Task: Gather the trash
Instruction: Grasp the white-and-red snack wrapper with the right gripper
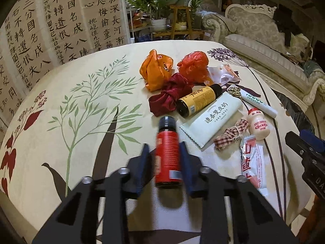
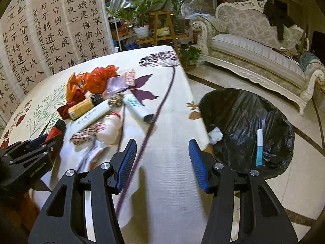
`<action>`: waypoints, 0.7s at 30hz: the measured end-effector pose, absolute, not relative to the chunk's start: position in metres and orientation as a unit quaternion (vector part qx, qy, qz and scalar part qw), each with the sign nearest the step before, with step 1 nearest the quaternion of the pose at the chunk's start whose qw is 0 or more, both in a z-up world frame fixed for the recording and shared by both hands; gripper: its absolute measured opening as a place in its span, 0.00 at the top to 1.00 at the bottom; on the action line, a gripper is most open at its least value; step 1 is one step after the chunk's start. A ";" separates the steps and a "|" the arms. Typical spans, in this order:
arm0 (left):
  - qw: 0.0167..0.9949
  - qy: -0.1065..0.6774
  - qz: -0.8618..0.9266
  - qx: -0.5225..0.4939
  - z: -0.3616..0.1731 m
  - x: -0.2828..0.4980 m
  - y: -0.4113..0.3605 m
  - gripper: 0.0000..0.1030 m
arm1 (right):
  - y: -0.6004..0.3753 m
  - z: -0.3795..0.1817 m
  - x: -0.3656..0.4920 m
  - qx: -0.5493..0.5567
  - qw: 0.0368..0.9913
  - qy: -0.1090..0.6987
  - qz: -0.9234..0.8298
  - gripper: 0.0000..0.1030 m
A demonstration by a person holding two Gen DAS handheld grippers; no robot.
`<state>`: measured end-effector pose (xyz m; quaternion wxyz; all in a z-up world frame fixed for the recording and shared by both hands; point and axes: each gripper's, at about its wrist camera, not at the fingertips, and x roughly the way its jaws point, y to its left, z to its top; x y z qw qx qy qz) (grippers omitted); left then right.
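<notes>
Left gripper (image 1: pixel 165 152), lower centre of left wrist view, clamped on red bottle (image 1: pixel 168 152) w/ black cap. Right gripper (image 2: pixel 162 160) about half open, nothing btwn pads, over bare tablecloth (image 2: pixel 172 122). Black-lined bin (image 2: pixel 249 130) at right, holding white wad (image 2: pixel 216 135) & blue-white stick (image 2: pixel 259 147).

Red bottle (image 1: pixel 167 152), yellow-labelled bottle (image 1: pixel 198 100), checked bow (image 1: pixel 231 134), leaf-printed cream tablecloth (image 1: pixel 81 122), black bin liner (image 2: pixel 243 111)
</notes>
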<state>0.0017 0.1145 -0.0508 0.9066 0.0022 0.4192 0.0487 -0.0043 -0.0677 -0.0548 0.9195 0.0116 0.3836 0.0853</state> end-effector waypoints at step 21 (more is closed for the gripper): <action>0.912 0.402 0.080 -0.023 -0.046 -0.026 0.169 0.76 | 0.011 -0.063 -0.022 -0.034 0.902 0.408 0.135 0.50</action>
